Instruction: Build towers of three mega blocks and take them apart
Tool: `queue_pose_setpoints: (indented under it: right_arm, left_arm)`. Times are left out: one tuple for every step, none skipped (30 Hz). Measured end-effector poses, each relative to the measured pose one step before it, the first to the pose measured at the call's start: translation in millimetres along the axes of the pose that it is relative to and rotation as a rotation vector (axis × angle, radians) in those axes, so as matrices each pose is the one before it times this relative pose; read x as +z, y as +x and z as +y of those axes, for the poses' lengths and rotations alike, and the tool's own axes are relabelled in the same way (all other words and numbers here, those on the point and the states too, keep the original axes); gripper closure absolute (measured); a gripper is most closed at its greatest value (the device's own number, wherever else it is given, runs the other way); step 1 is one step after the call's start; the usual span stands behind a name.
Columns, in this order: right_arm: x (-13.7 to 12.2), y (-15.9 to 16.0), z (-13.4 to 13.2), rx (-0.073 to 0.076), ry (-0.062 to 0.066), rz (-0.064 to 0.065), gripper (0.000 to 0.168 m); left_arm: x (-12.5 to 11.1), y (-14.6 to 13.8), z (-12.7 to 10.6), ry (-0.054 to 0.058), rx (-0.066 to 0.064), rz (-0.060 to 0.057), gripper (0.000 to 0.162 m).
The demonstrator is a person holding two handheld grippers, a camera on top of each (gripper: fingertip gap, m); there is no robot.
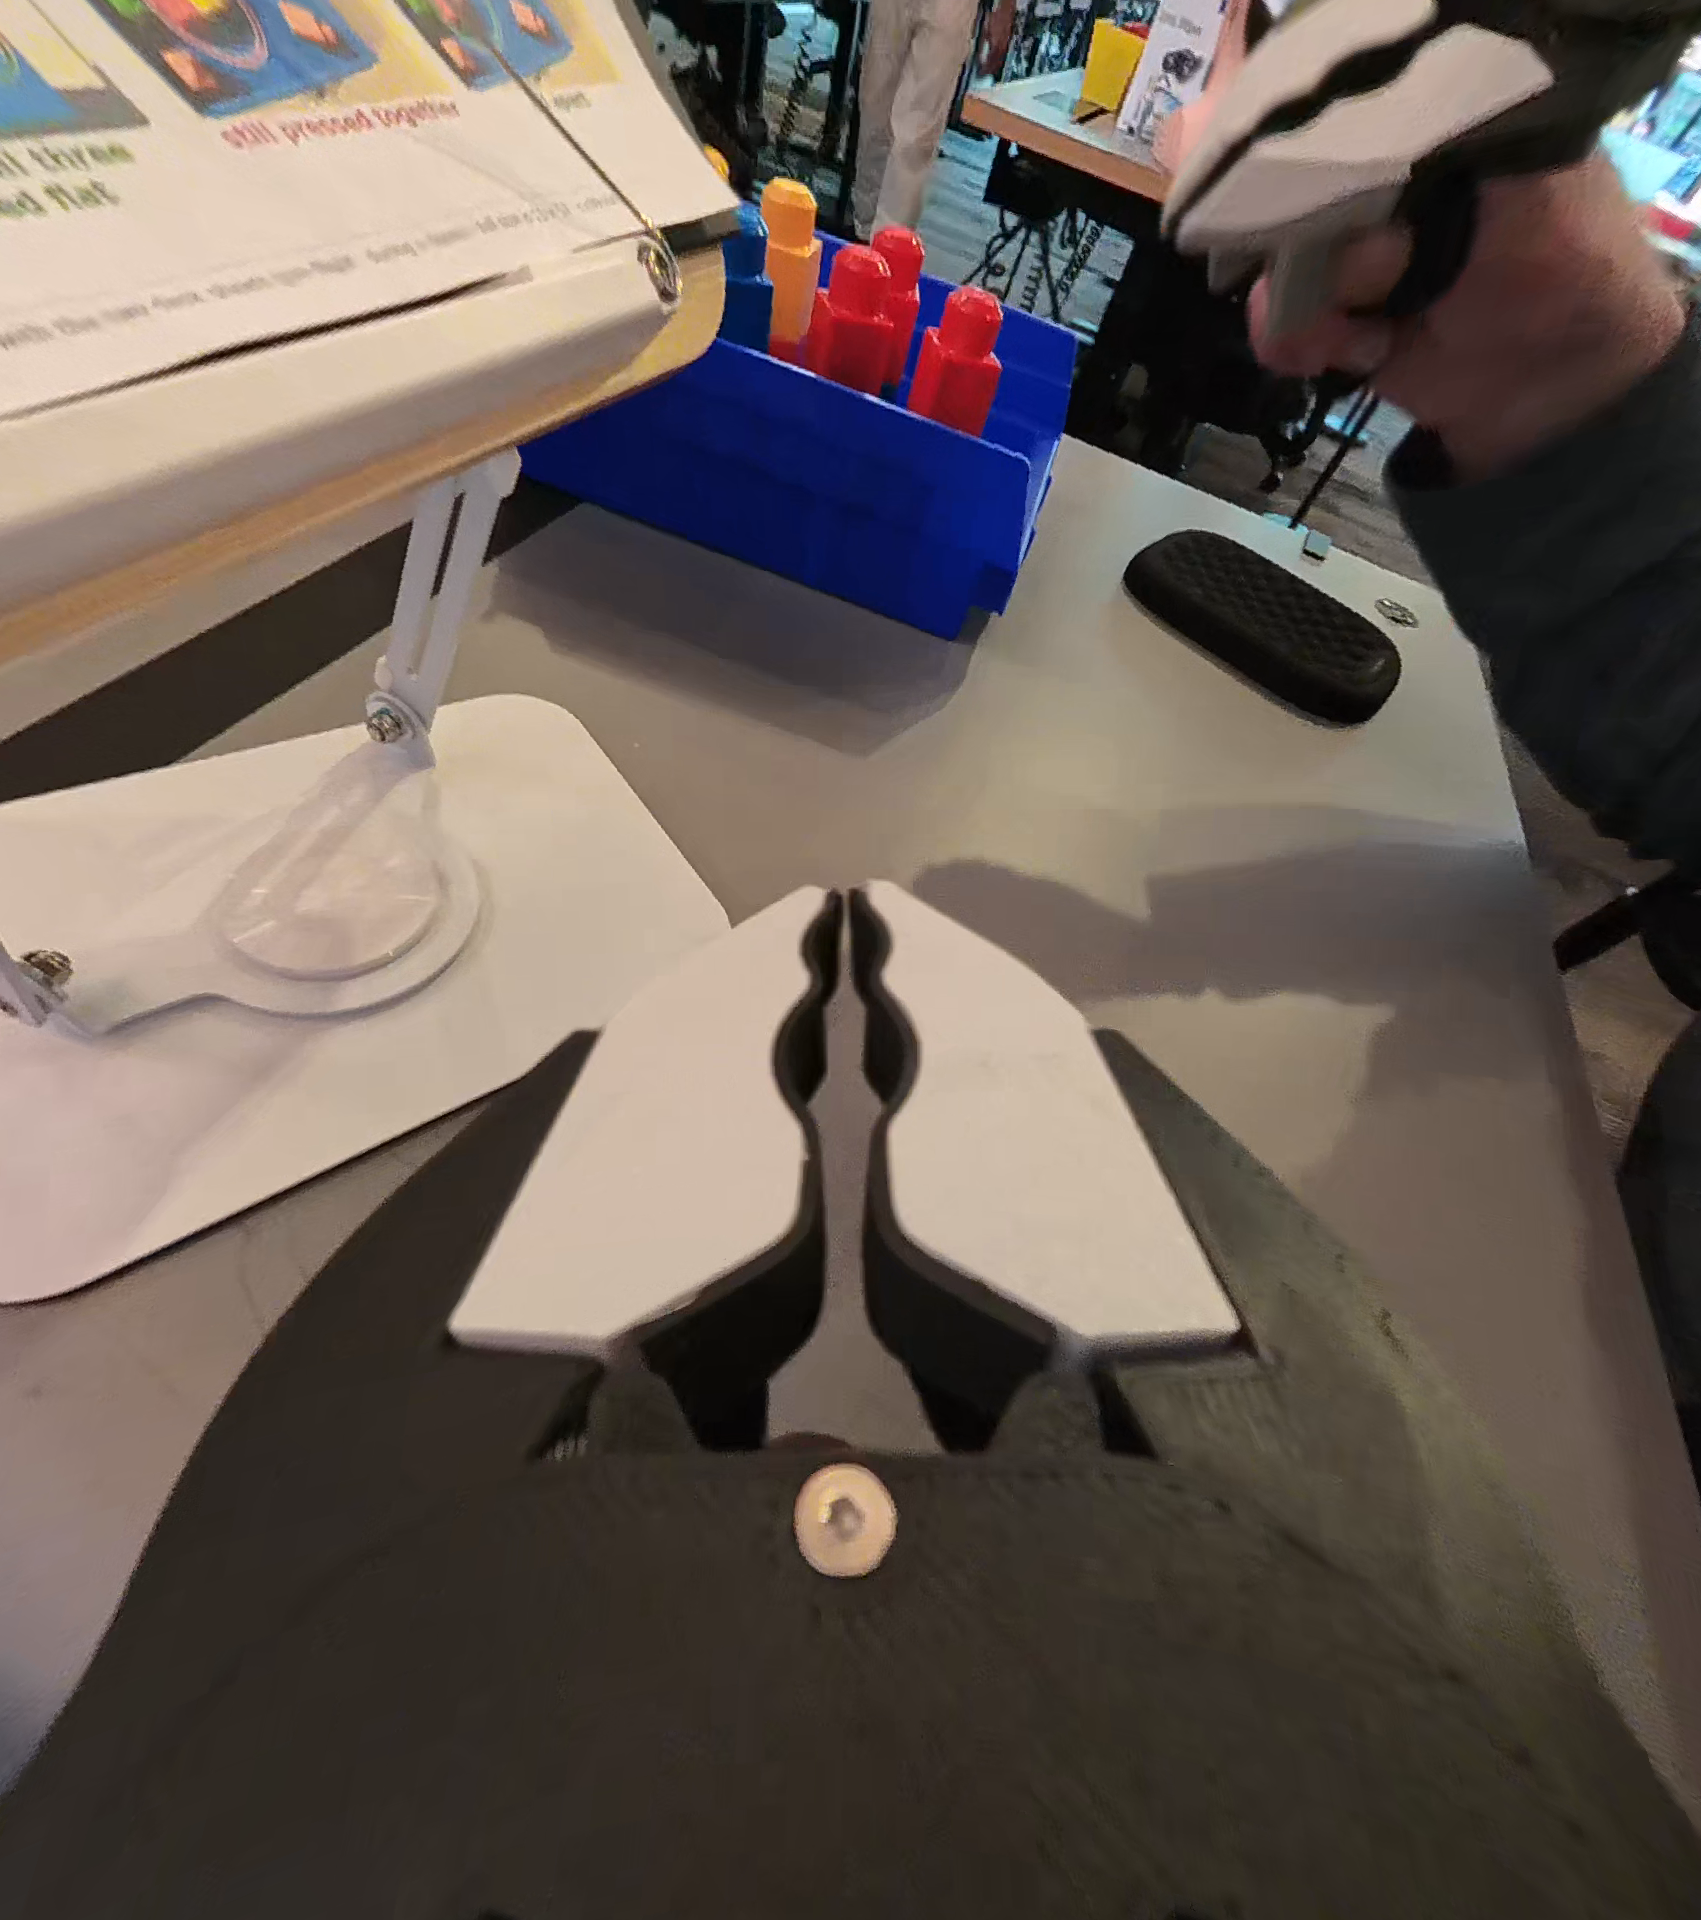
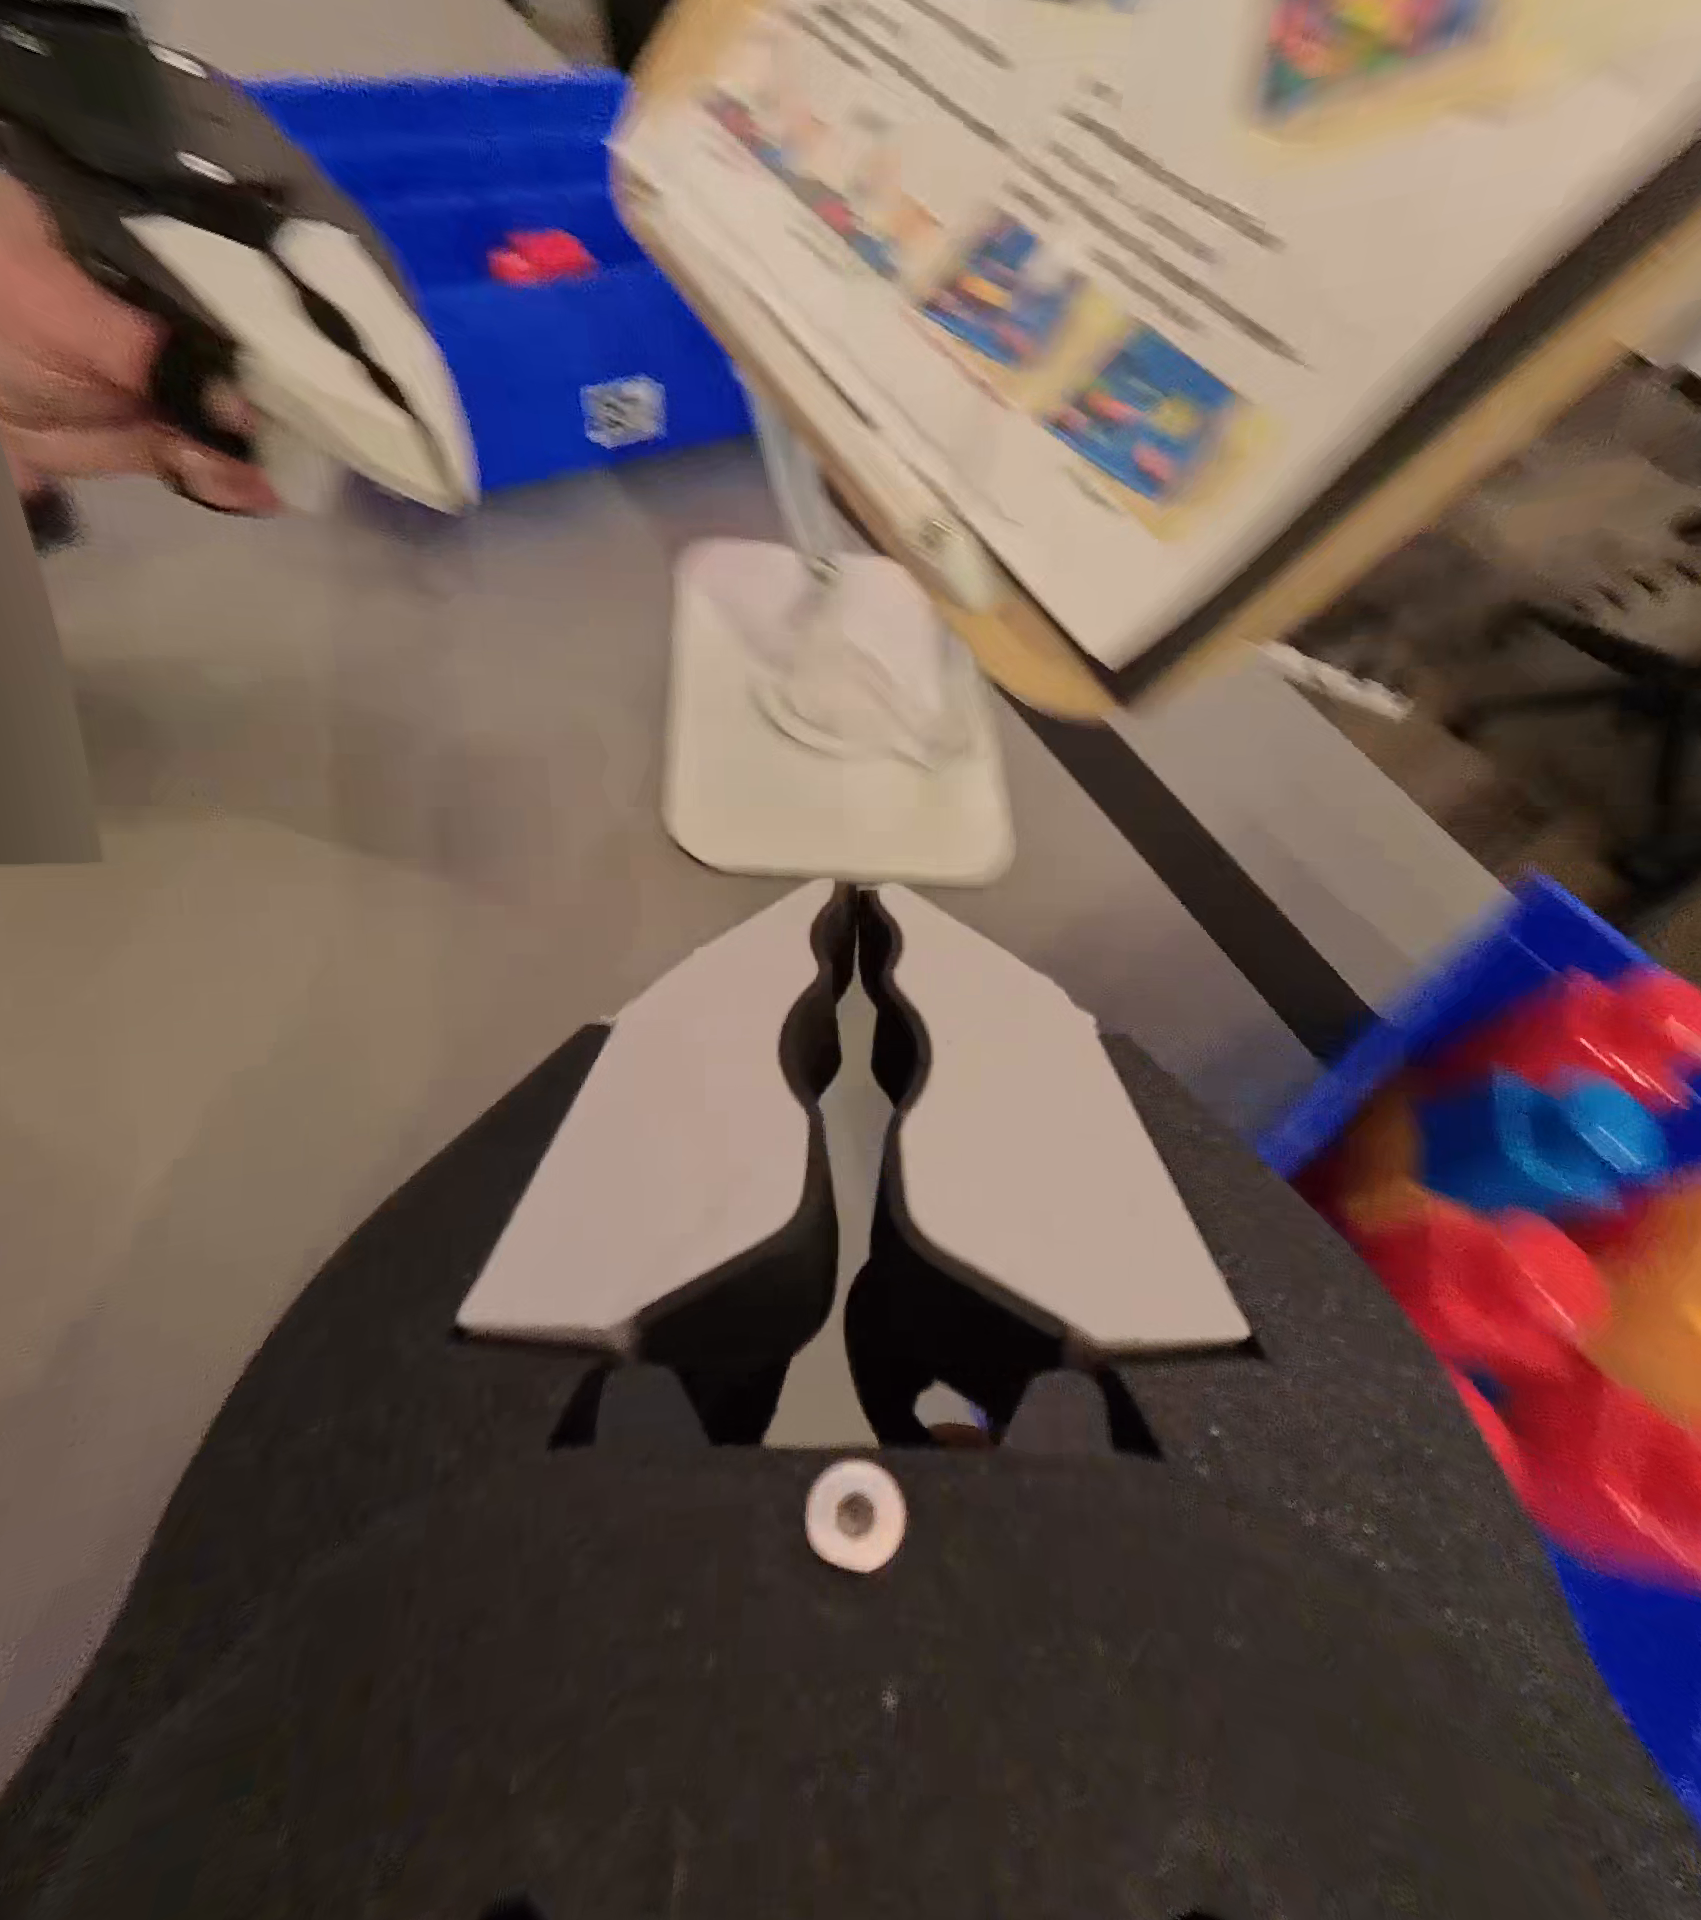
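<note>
A blue bin [image 1: 804,488] at the back of the grey table holds several upright blocks: red blocks [image 1: 955,364], an orange one [image 1: 792,260] and a blue one behind. My left gripper [image 1: 846,899] is shut and empty, low over the table well short of the bin. My right gripper [image 1: 1184,213] is held high at the upper right, shut and empty. In the blurred right wrist view, my right gripper [image 2: 848,902] is shut, and the same kind of bin [image 2: 1345,1101] with red, blue and orange blocks lies close on its right. The left gripper [image 2: 451,483] shows at upper left.
A white stand [image 1: 306,1039] with an instruction sheet [image 1: 254,208] on a tilted board fills the left. A black wrist pad [image 1: 1261,623] lies at the table's right edge. A second blue bin [image 2: 534,312] with a red block [image 2: 539,255] sits beyond the stand. Tip to tip, the grippers are about 20 cm apart.
</note>
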State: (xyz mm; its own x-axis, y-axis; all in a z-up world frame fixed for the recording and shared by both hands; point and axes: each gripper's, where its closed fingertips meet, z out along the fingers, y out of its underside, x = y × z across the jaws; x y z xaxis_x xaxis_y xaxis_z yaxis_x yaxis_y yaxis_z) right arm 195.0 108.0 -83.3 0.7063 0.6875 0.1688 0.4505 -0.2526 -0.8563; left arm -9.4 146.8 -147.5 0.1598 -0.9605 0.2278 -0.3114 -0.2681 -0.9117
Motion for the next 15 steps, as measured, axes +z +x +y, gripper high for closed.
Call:
queue_pose_setpoints:
  right_arm:
    - [18.84, -19.26, -10.82, -0.0103, 0.0329, -0.0562, 0.168]
    - [21.59, -18.03, -10.15, 0.0035, 0.0422, -0.0649, 0.168]
    - [23.29, -16.51, -8.45, 0.0105, 0.0445, -0.0672, 0.168]
    - [24.08, -11.71, -4.79, 0.0039, 0.0334, -0.0441, 0.168]
    - [23.7, -8.79, -2.13, -0.0094, 0.0267, -0.0263, 0.168]
    - [22.6, -7.8, 0.14, -0.016, 0.0149, -0.0181, 0.168]
    - [20.89, -6.64, 0.65, -0.019, 0.0151, -0.0113, 0.168]
    - [19.1, -4.02, -0.52, -0.0095, 0.0355, 0.0036, 0.168]
    - [17.84, -4.2, 0.04, 0.0148, 0.0434, -0.0053, 0.168]
    - [17.17, -6.05, 2.42, 0.0296, 0.0319, -0.028, 0.168]
    - [15.88, -5.7, 4.33, 0.0255, 0.0252, -0.0316, 0.168]
    - [14.06, -3.48, 6.32, 0.0128, 0.0188, -0.0162, 0.168]
    - [12.42, -2.34, 9.15, -0.0052, 0.0013, -0.008, 0.168]
    - [10.13, -2.4, 11.08, -0.0078, -0.0205, -0.0089, 0.168]
    - [6.73, -4.02, 9.45, -0.0121, -0.0288, -0.0195, 0.167]
  left_arm:
    - [-0.11, -0.82, -2.27, 0.0106, 0.0042, -0.0142, 0.162]
    - [-0.46, -1.4, -1.68, 0.005, 0.0065, -0.0176, 0.162]
    - [-1.22, -2.64, -1.86, 0.005, 0.0072, -0.0271, 0.162]
    - [-2.18, -2.76, -2.22, 0.0063, 0.0073, -0.0276, 0.162]
    - [-3.11, -1.53, -2.45, 0.0067, 0.011, -0.017, 0.162]
    - [-4.13, -1.67, -2.52, 0.006, 0.0122, -0.0156, 0.162]
    - [-4.97, -4.38, -2.36, 0.0056, 0.0134, -0.0303, 0.162]
    - [-5.5, -6.36, -1.8, 0.0065, 0.0089, -0.0388, 0.161]
    - [-5.82, -7.73, -1.24, 0.0055, -0.0031, -0.0389, 0.16]
    - [-6.38, -10.27, -0.61, 0.0049, -0.0106, -0.0476, 0.156]
    - [-6.94, -12.9, 0.5, 0.0004, -0.0087, -0.059, 0.152]
    - [-7.47, -14.6, 2.09, -0.009, -0.005, -0.0632, 0.145]
    - [-8.07, -15.38, 1.65, -0.0023, -0.0119, -0.0589, 0.141]
    - [-8.55, -16.0, 0.53, 0.0108, -0.0212, -0.0544, 0.139]
    - [-8.57, -17.72, 1.36, 0.0036, -0.0189, -0.0609, 0.137]
